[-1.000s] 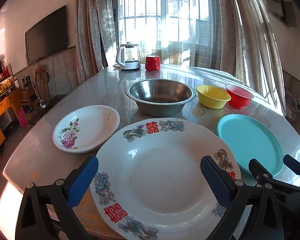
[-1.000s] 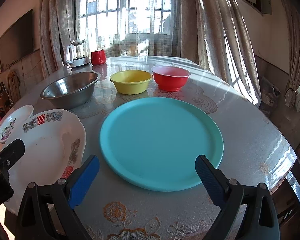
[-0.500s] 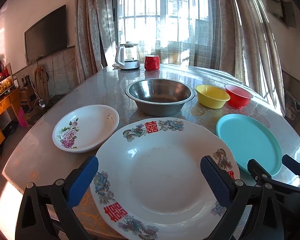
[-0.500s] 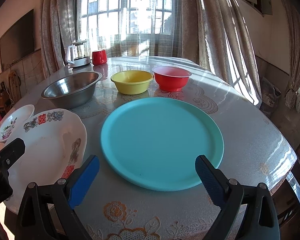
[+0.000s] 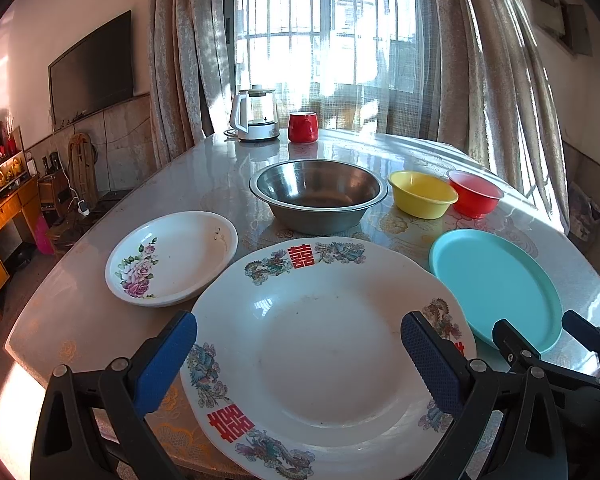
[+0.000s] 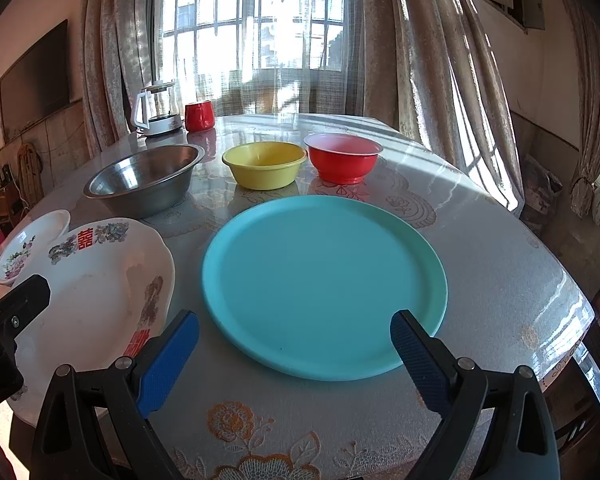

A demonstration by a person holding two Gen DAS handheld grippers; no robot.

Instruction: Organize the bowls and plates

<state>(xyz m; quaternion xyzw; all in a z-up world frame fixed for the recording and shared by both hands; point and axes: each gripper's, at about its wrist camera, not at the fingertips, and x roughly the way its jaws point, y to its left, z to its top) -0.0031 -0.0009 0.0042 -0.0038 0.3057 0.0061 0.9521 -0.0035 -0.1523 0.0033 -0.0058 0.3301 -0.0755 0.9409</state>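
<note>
A round table [image 6: 500, 264] under a glossy flower-printed cover is filling most of both views, with sun streaming across it from a barred window [image 5: 324, 32] and pale curtains [image 5: 496, 64] at the far side. A dark television [image 5: 90, 66] is hanging on the left wall, with an orange cabinet [image 5: 4, 216] standing low beneath it.

The large white plate [image 5: 324, 344] with red characters is sitting at the near edge, its rim overhanging the table. The teal plate [image 6: 324, 284] is lying just to its right, apart from it. A steel bowl [image 5: 318, 196] is sitting beyond the white plate. The small rose-patterned plate [image 5: 172, 256] is resting to the near left, its rim just beside the large plate. Far right, the yellow bowl [image 6: 265, 164] and red bowl [image 6: 342, 156] are standing side by side. A kettle [image 5: 254, 114] and a red mug [image 5: 302, 126] are standing at the far edge.

The left gripper [image 5: 298, 356] is hovering over the white plate, jaws spread wide and holding nothing. The right gripper [image 6: 294, 354] is hovering likewise over the teal plate's near rim, jaws wide apart and empty. Bare cloth is lying open on the table's right side.
</note>
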